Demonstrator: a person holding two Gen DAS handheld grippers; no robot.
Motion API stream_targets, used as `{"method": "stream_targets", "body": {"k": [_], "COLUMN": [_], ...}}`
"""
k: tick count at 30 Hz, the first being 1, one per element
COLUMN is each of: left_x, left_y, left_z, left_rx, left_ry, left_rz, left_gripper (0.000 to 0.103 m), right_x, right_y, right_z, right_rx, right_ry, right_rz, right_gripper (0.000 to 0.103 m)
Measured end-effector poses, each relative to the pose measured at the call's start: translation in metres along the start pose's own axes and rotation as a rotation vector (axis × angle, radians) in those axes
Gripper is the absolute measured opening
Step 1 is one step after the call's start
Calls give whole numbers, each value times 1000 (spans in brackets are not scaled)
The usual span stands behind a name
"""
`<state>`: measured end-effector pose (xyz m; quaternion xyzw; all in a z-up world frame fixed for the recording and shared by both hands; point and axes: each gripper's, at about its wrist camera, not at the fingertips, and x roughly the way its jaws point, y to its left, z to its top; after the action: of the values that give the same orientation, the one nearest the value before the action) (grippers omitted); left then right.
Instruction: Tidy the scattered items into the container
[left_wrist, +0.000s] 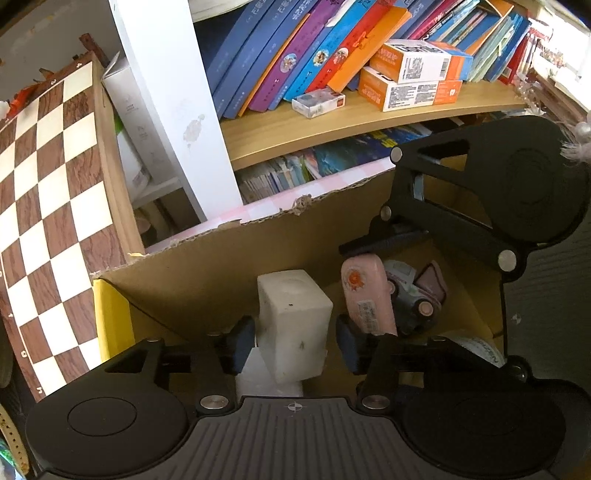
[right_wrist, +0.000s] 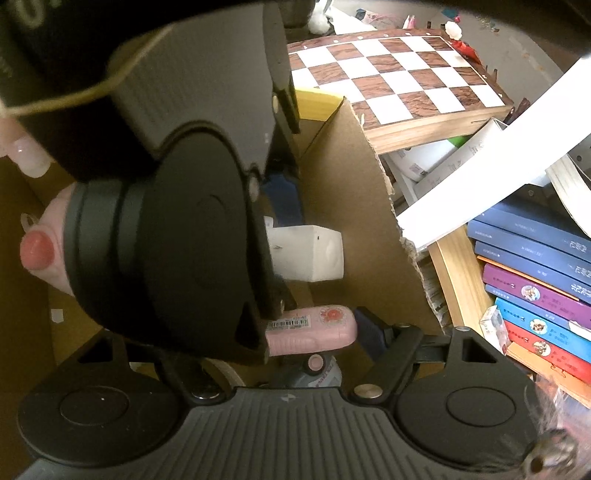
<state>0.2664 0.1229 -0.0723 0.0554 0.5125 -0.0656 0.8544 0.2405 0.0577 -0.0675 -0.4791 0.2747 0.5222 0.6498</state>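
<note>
A cardboard box (left_wrist: 221, 266) lies open below both grippers. My left gripper (left_wrist: 293, 345) reaches into it, open, and a white block (left_wrist: 291, 317) stands upright between its blue pads (left_wrist: 240, 343) with a small gap at the right pad. A pink case (left_wrist: 365, 295) with a barcode sticker stands tilted beside a toy car (left_wrist: 410, 295). In the right wrist view the pink case (right_wrist: 314, 328) lies lengthwise across my right gripper (right_wrist: 288, 328). One blue pad (right_wrist: 369, 325) touches its end. The left gripper's housing (right_wrist: 184, 240) hides the other finger.
A wooden chessboard (left_wrist: 48, 203) leans just left of the box, beside a yellow flap (left_wrist: 110, 317). Behind the box stands a bookshelf (left_wrist: 332, 122) with slanting books and orange cartons (left_wrist: 413, 74). A person's fingers (right_wrist: 37, 251) hold the left gripper.
</note>
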Motion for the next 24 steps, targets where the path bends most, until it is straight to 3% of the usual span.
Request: {"method": "stream_targets", "body": {"k": [13, 24], "left_x": [-27, -67], "left_y": [-2, -10], "left_z": [1, -11], "left_rx": [-5, -3], "left_ry": [-65, -135], "left_rz": [15, 39], "left_gripper": [71, 77], "right_x": [-26, -62], "right_y": [6, -1], "right_z": [-5, -10], "right_rx": [3, 69], "right_ry": [-33, -65], "right_rz": [-29, -90], "right_gripper": [84, 88]}}
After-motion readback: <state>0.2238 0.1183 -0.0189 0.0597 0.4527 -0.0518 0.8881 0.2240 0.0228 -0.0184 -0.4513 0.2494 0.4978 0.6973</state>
